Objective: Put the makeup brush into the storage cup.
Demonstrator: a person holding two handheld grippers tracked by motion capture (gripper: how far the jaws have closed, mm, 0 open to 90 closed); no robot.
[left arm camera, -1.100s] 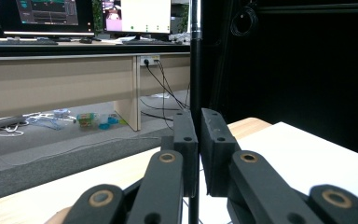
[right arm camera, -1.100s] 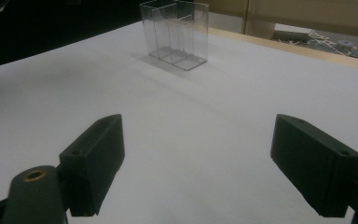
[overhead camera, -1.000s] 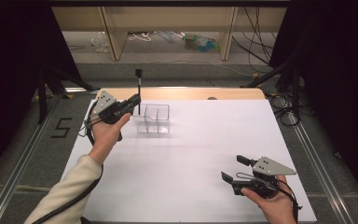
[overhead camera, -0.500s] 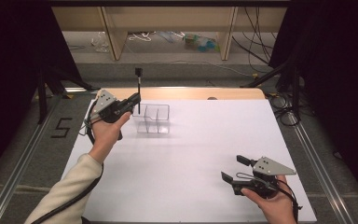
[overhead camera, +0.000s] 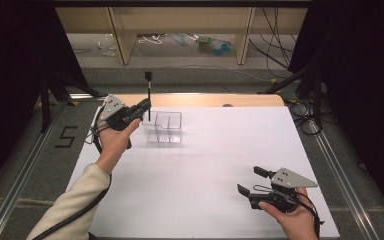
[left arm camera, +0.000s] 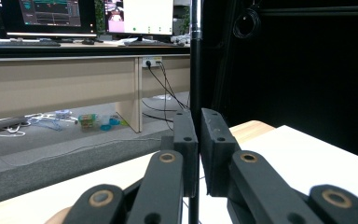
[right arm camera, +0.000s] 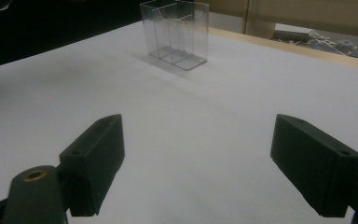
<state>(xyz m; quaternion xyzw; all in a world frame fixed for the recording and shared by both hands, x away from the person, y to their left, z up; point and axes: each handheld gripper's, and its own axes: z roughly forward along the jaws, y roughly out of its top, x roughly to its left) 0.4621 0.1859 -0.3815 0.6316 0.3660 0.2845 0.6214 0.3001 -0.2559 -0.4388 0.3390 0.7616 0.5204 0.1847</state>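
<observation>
At the counter's far left: left hand-held gripper [overhead camera: 144,106] clamping thin black upright rod [overhead camera: 148,95], probably poised beside clear plastic divided box [overhead camera: 166,127]; insertion next. Right hand-held gripper [overhead camera: 252,182] open, idle.

No change to call: the left gripper [overhead camera: 146,106] and right gripper [overhead camera: 252,181] sit exactly where they were.
</observation>
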